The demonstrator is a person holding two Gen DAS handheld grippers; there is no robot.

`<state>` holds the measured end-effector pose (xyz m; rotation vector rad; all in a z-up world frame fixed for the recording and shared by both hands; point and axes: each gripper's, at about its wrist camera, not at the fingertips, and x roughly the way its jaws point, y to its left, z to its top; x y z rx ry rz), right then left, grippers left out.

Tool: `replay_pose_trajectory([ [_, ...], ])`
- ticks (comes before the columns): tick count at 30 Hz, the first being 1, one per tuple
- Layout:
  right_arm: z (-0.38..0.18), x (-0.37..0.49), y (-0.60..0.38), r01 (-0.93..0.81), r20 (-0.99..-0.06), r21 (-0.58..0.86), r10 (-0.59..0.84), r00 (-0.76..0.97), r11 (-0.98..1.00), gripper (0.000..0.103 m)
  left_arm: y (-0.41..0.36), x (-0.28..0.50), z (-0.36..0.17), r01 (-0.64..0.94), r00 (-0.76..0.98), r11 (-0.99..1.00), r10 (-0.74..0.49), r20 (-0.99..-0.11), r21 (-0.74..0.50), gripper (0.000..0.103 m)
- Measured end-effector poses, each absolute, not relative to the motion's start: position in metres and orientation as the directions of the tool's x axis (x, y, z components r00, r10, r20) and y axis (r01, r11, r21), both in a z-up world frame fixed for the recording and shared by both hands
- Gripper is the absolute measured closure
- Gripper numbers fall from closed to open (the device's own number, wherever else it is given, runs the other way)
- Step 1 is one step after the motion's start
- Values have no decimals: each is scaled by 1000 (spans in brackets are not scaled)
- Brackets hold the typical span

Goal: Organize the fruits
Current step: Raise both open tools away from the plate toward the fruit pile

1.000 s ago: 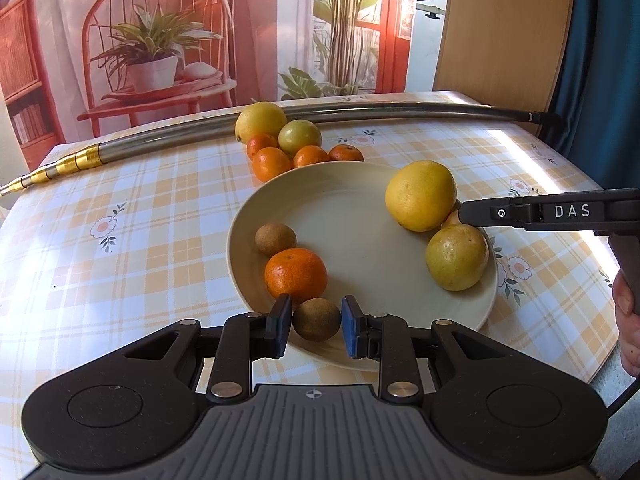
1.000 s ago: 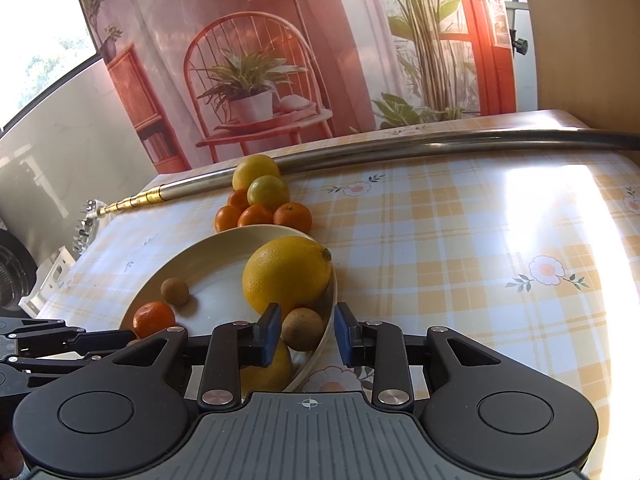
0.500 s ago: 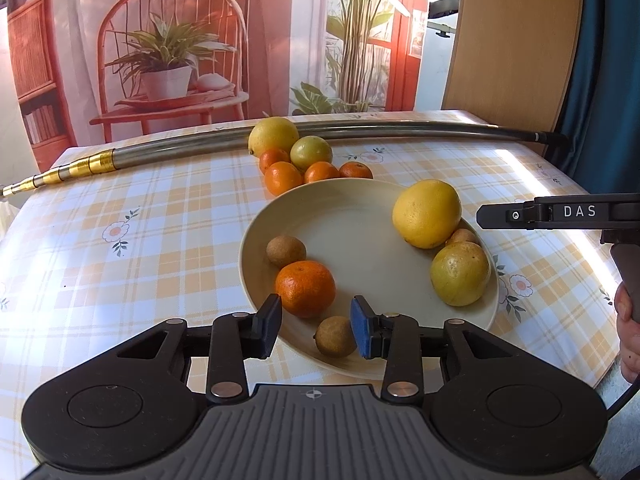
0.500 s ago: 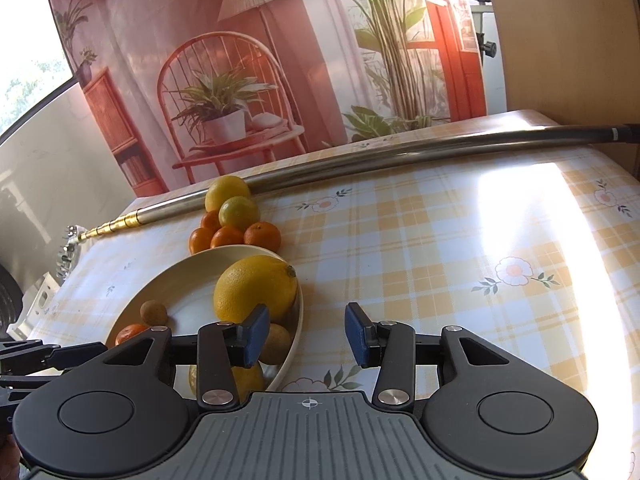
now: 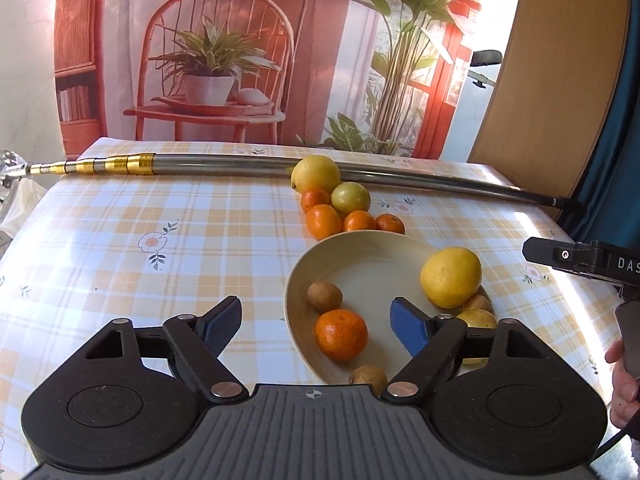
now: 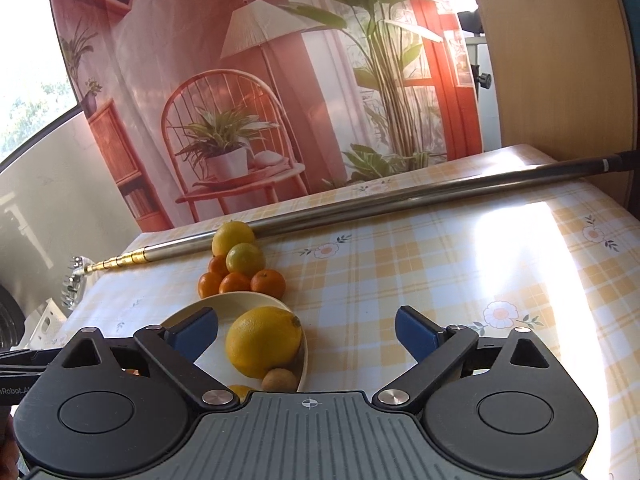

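Note:
A cream plate (image 5: 360, 256) (image 6: 236, 302) holds a big yellow citrus (image 5: 451, 277) (image 6: 263, 341), a mandarin (image 5: 341, 334), several brown kiwis (image 5: 324, 297) (image 6: 279, 379) and a yellow-green fruit (image 5: 478, 319). Behind the plate lie a loose lemon (image 5: 315, 174) (image 6: 233, 237), a green citrus (image 5: 350, 198) (image 6: 245, 259) and several mandarins (image 5: 323, 221) (image 6: 268, 282). My left gripper (image 5: 316, 322) is open above the plate's near left edge, holding nothing. Over the plate's right rim my right gripper (image 6: 306, 334) is also open and empty; its side (image 5: 580, 261) shows in the left wrist view.
A long metal telescopic pole (image 5: 224, 164) (image 6: 400, 204) lies across the far side of the checked tablecloth (image 5: 160, 248) (image 6: 480, 264). A printed backdrop hangs behind the table. A person's hand (image 5: 624, 376) is at the right edge. A wooden panel (image 6: 560, 60) stands at the back right.
Both grippers opened wide and drew back from the plate. The left let go of one kiwi, the right of another; both kiwis now lie in the plate.

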<state>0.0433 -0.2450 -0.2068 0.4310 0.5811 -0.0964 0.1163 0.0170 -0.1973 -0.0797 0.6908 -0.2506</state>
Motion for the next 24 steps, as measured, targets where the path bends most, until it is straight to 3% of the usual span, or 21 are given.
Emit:
replay_pose_trajectory([
  [4,-201,42,-251,227,-542,385,20,840,895,0,25,122,-190,101,741,976,-204,-640,-195,13],
  [11,-193,45,-254,266,-558,369,-17,830,891,0,27,116,-174,112,827,986,-161,-539,-123,11],
  [14,-194,52,-261,277,-585,432,33,810,858,0,28,118,-166,83,846,995,-102,-523,-60,11],
  [16,-193,57,-264,291,-591,455,41,805,842,0,34,121,-161,89,857,993,-119,-502,-82,11],
  [20,-190,61,-267,341,-571,458,-22,821,821,0,44,120,-151,73,895,988,-125,-429,-135,11],
  [24,-194,62,-273,313,-490,543,-9,872,779,0,43,131,-144,77,890,992,-113,-441,-100,11],
])
